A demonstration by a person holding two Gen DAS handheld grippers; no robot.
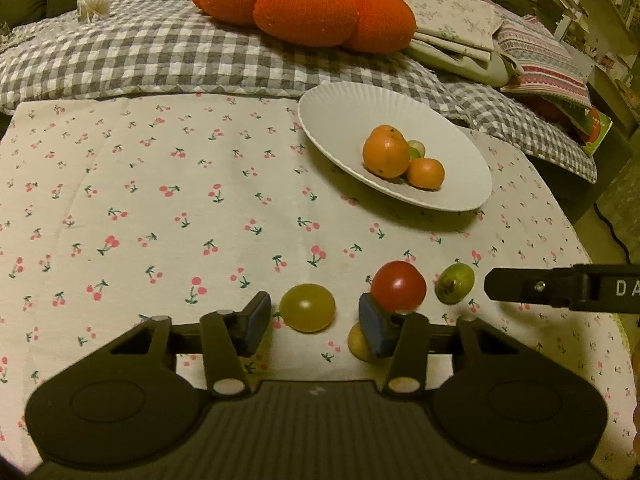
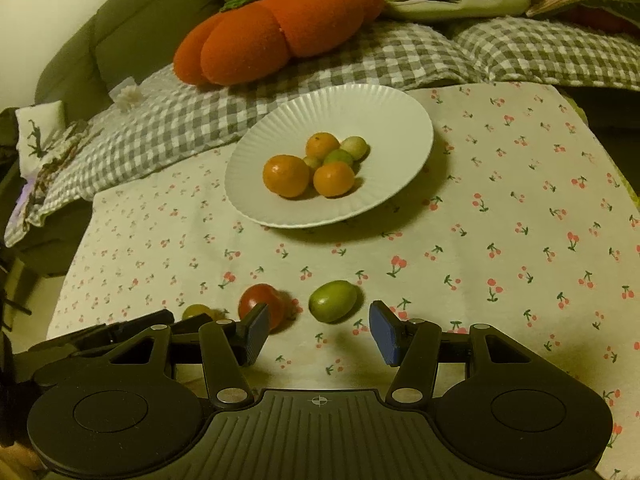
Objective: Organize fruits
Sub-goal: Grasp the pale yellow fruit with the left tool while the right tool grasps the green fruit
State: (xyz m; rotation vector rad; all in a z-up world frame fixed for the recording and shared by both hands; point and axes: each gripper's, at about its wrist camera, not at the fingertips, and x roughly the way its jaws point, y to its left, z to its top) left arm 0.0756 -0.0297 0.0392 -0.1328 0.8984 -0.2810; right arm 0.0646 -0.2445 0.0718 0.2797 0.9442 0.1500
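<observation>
A white ribbed plate on the cherry-print cloth holds oranges and small green fruits. In front of it lie a yellow-green grape, a red tomato and a green fruit. My left gripper is open, its pads on either side of the grape with gaps showing. A yellowish fruit is half hidden behind its right finger. My right gripper is open, with the green fruit just ahead of its gap.
The cherry-print cloth covers the table. Behind it lie a grey checked quilt, an orange pumpkin cushion and folded fabrics. A small white tufted object sits at the back left. The table edge drops off at the right.
</observation>
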